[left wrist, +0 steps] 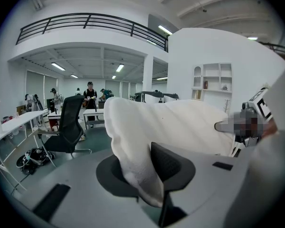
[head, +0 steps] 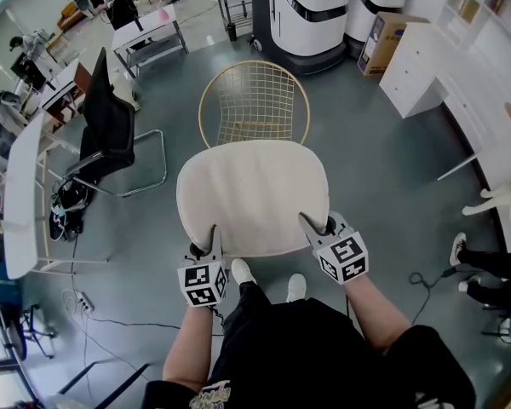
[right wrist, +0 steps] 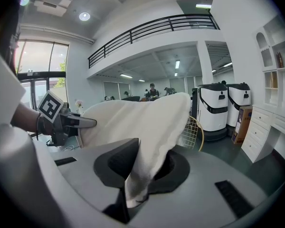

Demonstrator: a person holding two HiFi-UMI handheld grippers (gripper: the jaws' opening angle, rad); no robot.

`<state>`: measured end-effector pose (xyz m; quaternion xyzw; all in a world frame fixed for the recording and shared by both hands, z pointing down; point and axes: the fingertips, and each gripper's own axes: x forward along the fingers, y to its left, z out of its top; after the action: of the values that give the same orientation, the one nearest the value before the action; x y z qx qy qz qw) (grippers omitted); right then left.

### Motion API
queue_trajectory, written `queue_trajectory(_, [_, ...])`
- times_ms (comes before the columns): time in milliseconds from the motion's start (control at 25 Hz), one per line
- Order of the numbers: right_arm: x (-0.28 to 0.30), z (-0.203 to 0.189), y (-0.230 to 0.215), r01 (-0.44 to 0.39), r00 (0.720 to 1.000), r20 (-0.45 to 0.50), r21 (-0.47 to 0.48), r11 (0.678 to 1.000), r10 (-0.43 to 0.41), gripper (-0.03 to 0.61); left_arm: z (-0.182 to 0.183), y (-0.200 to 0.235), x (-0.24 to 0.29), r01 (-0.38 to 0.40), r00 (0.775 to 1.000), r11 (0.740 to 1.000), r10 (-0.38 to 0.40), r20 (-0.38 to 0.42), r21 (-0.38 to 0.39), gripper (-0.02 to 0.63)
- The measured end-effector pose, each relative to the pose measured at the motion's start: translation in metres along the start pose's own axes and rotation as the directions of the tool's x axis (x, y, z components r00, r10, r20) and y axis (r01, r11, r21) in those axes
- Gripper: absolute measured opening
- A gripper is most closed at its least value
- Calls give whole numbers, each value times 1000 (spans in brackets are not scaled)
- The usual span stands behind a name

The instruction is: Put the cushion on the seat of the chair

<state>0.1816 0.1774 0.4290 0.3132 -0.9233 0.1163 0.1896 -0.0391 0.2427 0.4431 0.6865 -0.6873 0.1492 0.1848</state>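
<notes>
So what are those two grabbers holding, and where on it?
The white cushion: the left gripper and right gripper each pinch its near edge, one toward each side.

No word, number or brand can be read. The marker cube (head: 203,284) of the left gripper (head: 211,244) and the marker cube (head: 347,258) of the right gripper (head: 317,228) bear only black-and-white square patterns. Print on the far-right cardboard box (head: 381,43) and on the person's near shirt (head: 209,394) is too small to read.

Black office chair (head: 109,126), cardboard box (head: 385,43)
</notes>
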Motion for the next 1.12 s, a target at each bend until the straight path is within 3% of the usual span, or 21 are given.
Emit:
queue_trajectory(720, [163,55,65,46,999,-4,50,998,-46,71,30,178,62,58,998,998,-58,-17,15,96])
queue_trajectory(1120, [196,70,72,76,997,-4,63,995,-76,71,44,213,80,93,996,996,-93,-4,16,97])
